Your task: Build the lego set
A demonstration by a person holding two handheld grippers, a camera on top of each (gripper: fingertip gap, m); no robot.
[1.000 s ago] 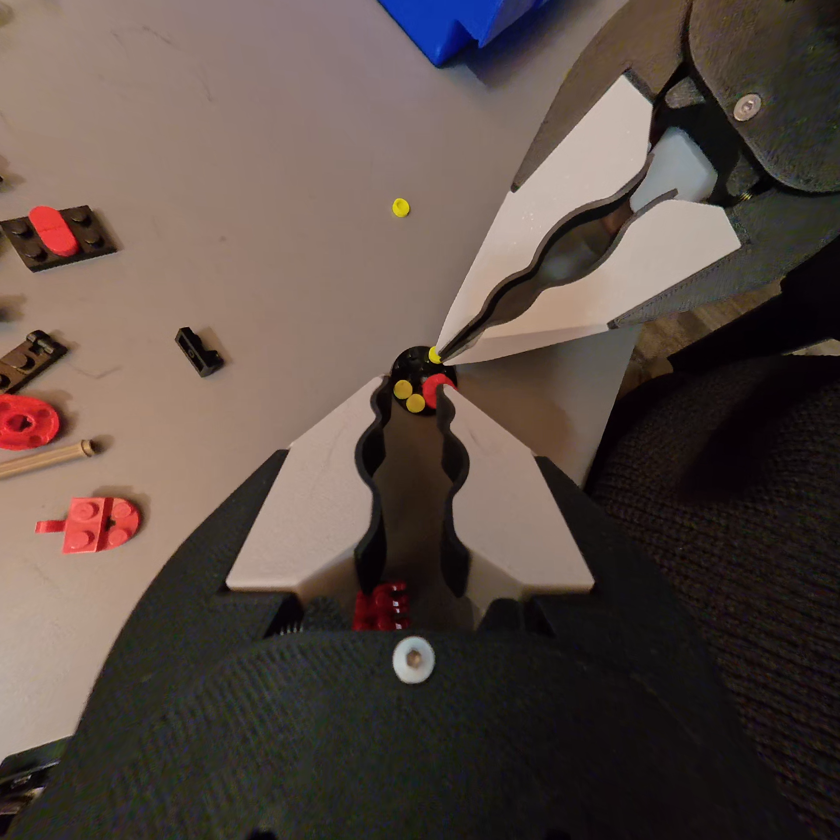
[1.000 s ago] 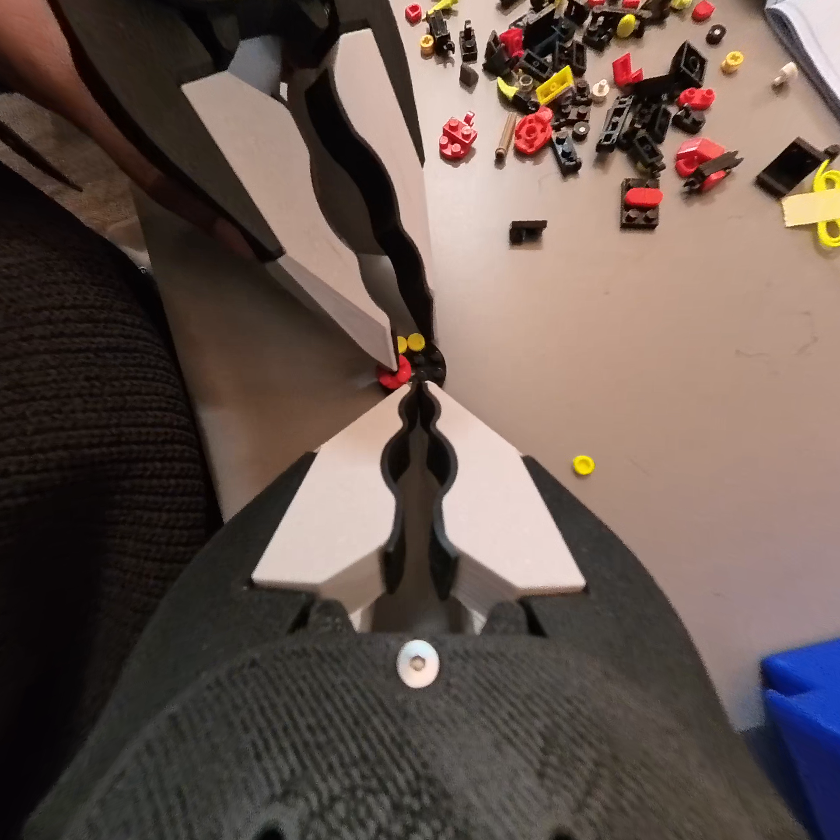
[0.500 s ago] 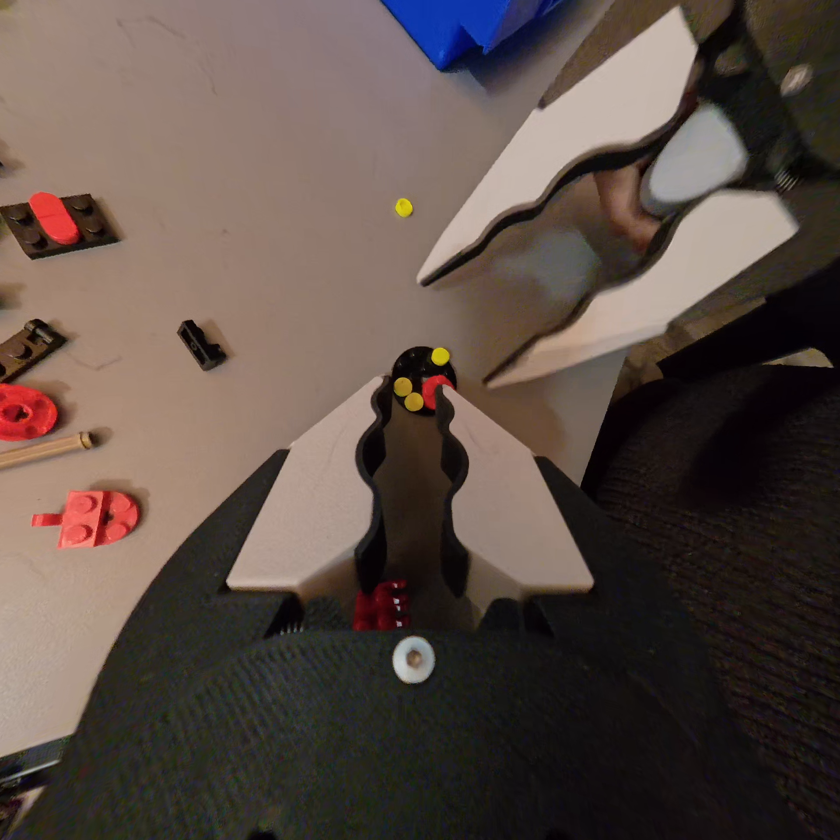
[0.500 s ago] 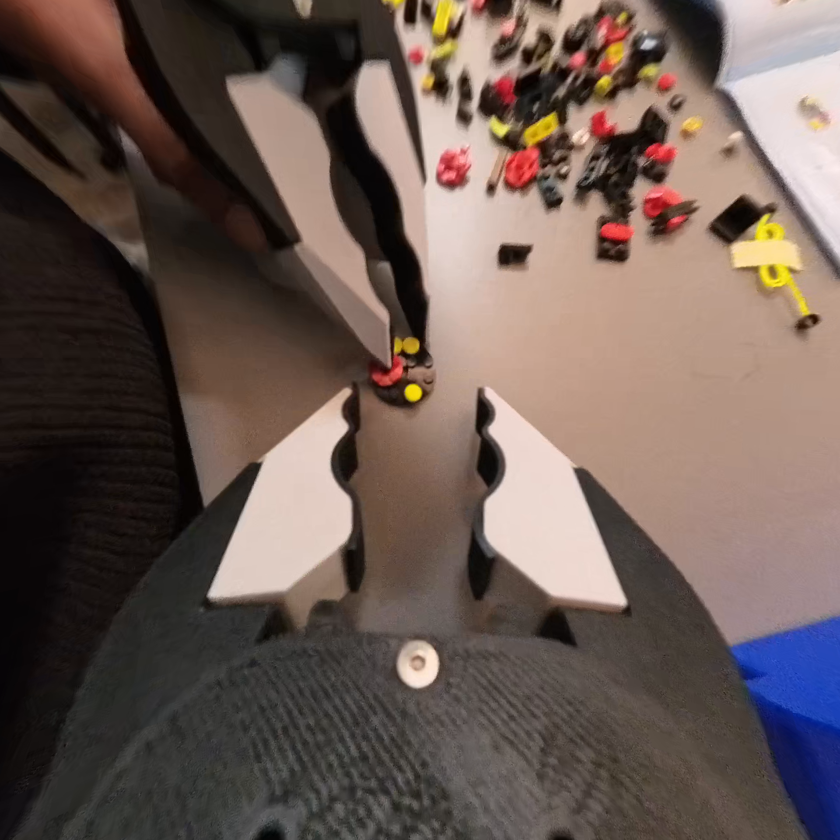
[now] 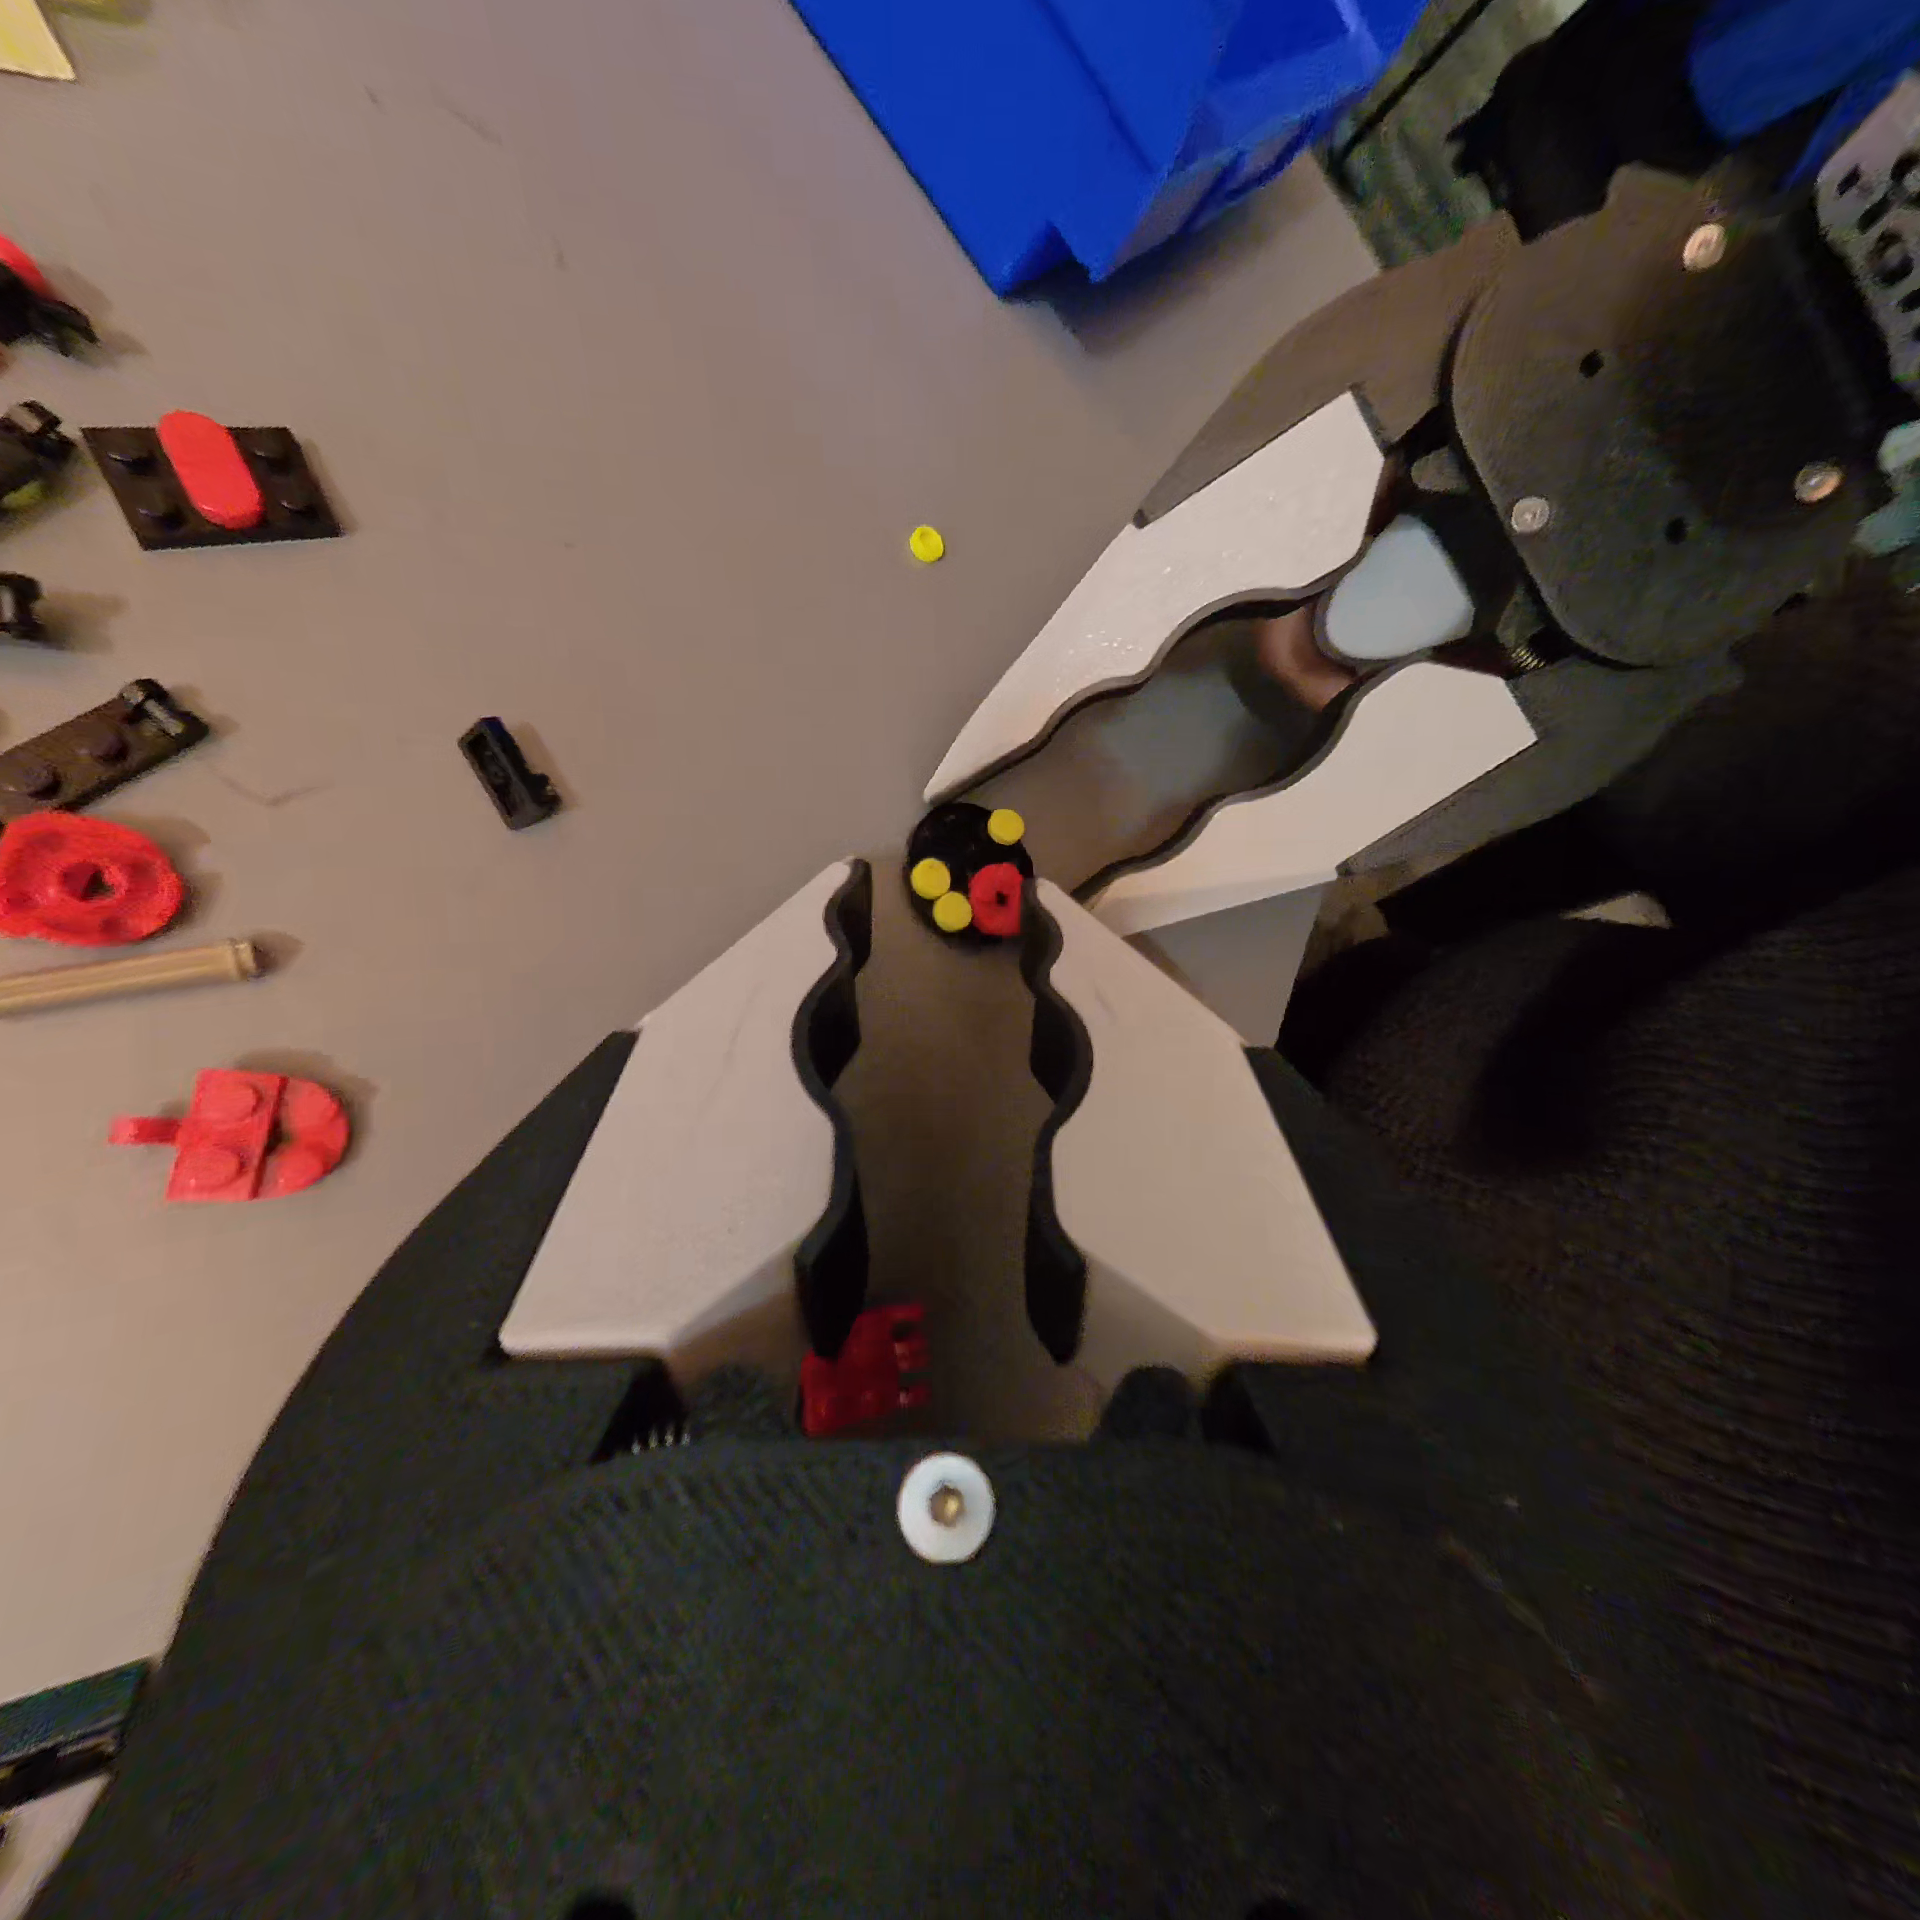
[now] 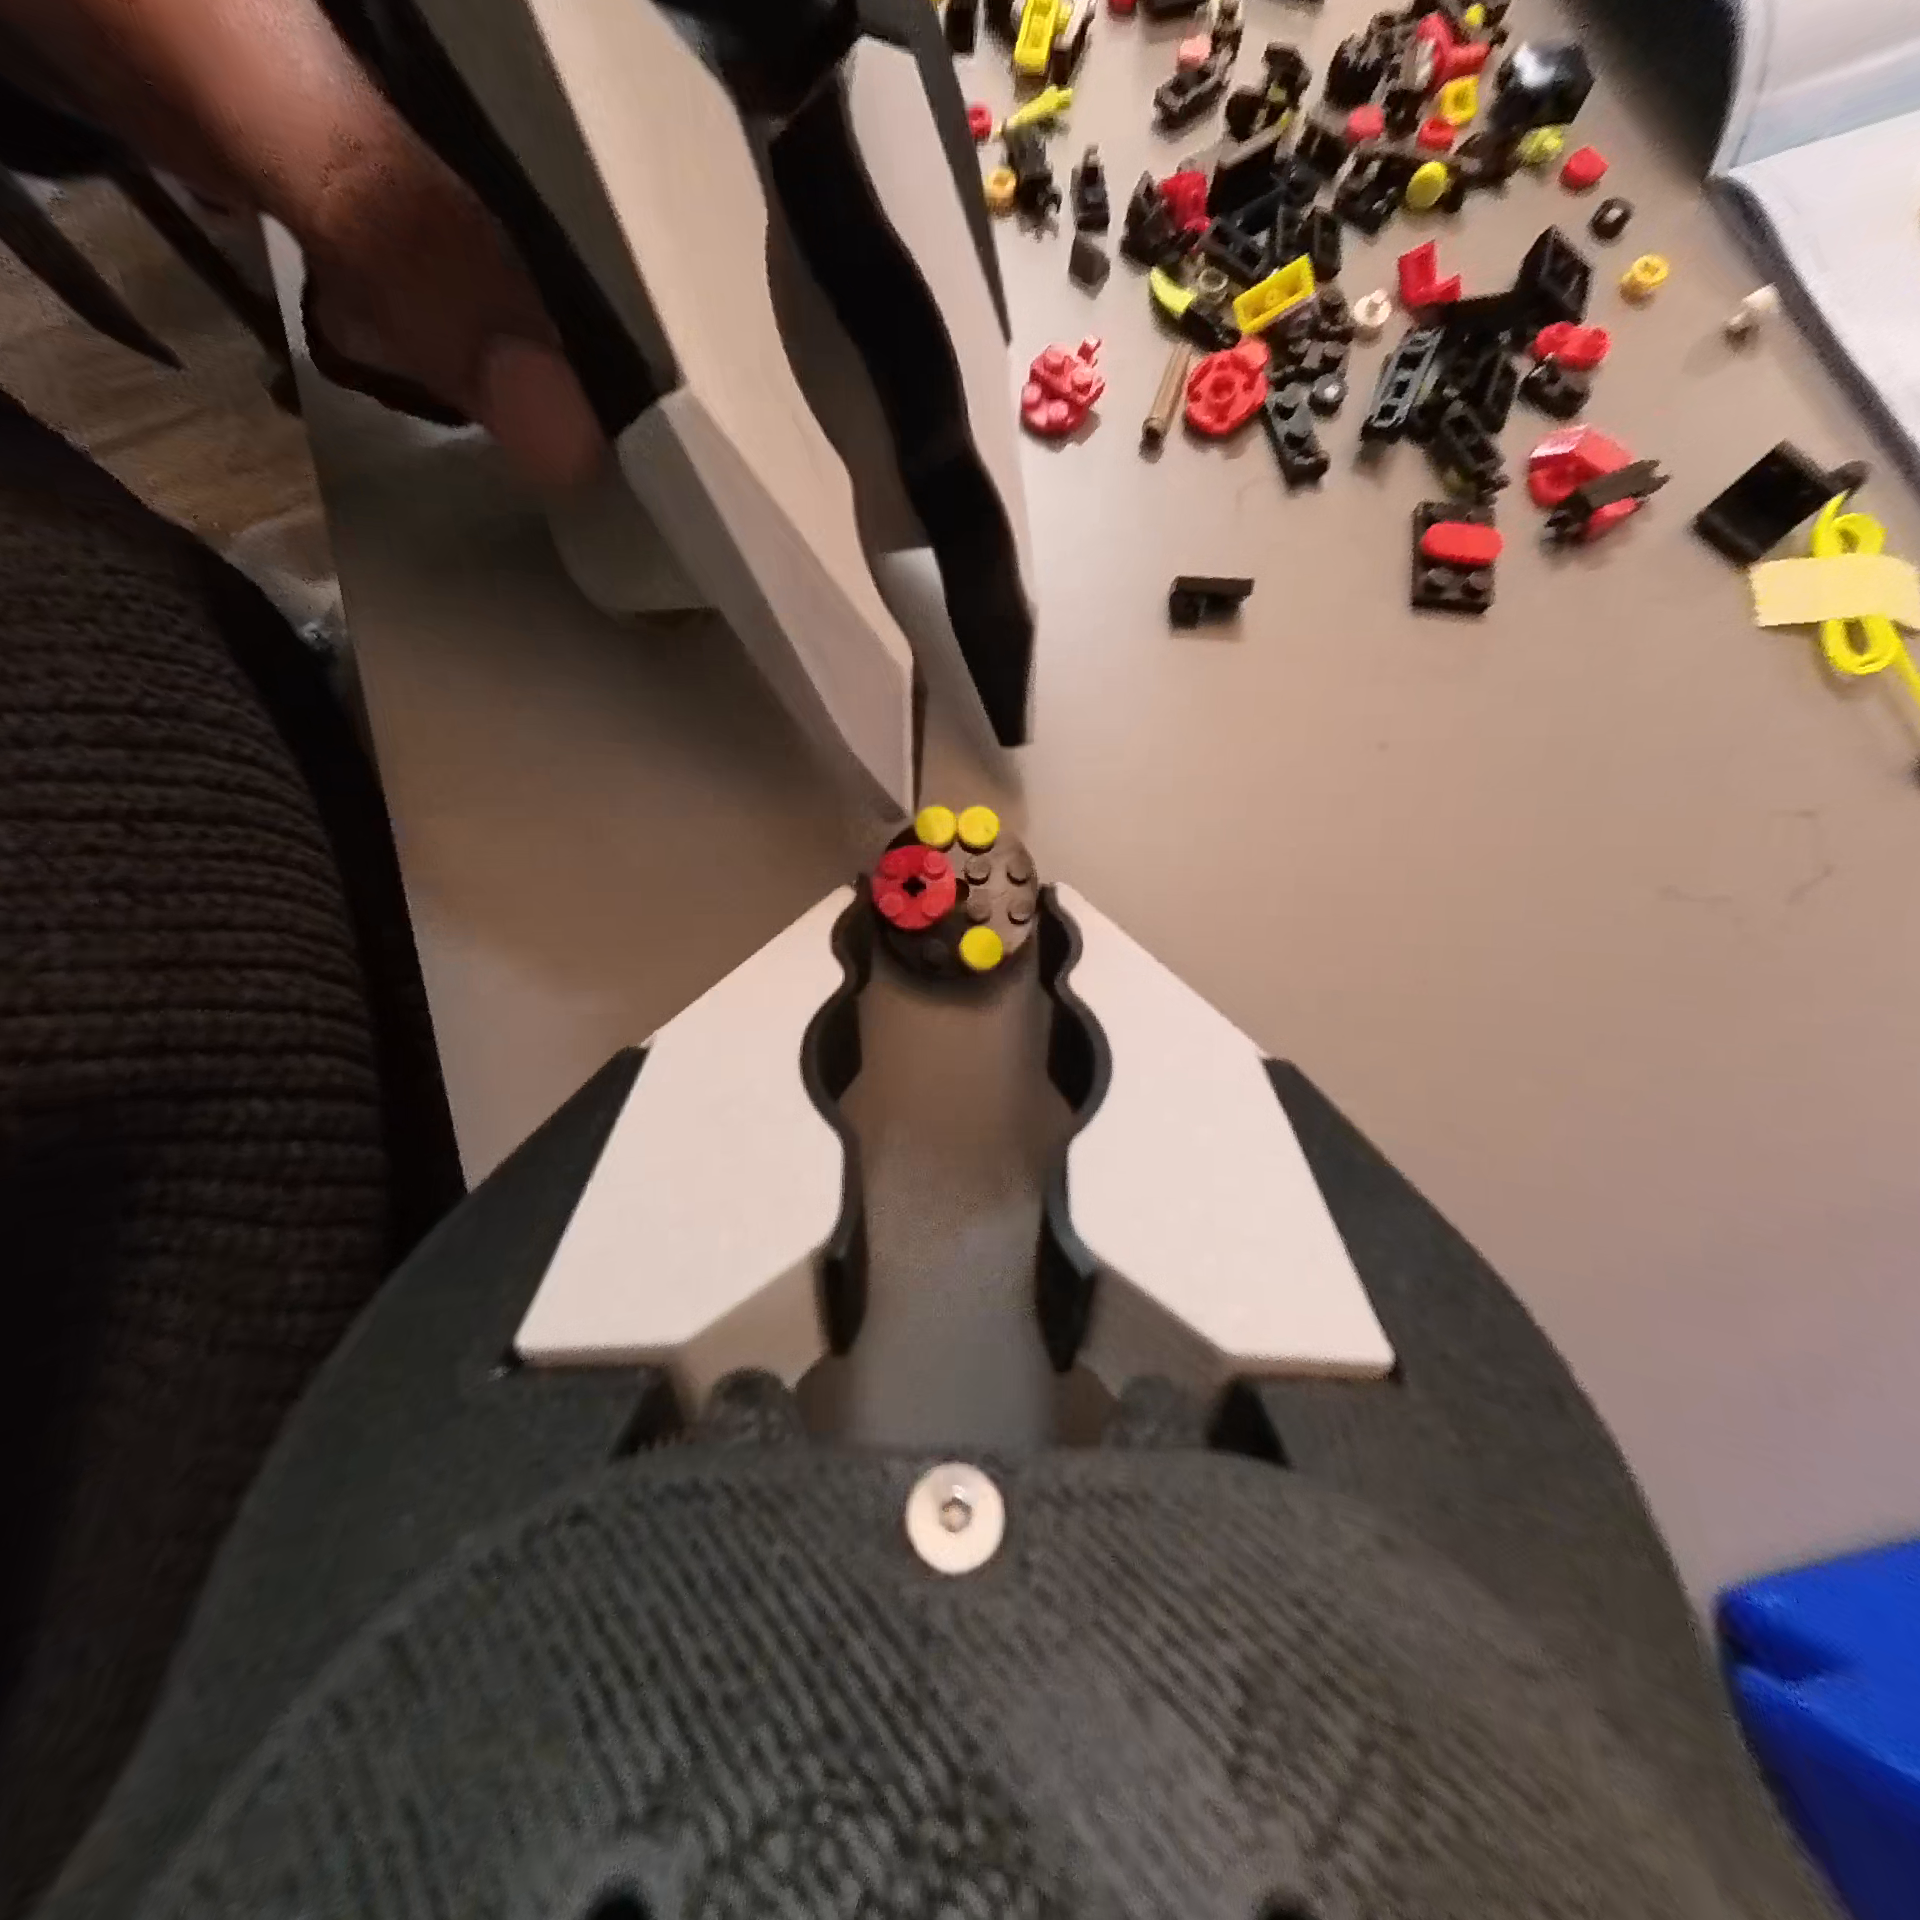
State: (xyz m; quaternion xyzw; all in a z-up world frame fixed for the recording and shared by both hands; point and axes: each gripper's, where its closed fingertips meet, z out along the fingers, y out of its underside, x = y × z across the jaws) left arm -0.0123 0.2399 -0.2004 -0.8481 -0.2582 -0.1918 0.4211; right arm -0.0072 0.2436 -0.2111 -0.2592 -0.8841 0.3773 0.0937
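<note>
Both grippers point(image 5: 940, 878) point(image 6: 951, 914) flank the round plate point(image 6: 954, 899), jaws apart.

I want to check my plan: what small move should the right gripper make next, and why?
Probably close the right gripper on the black round plate: its tips flank the plate, firm contact is unclear, and the left gripper stands open beside it.
</note>
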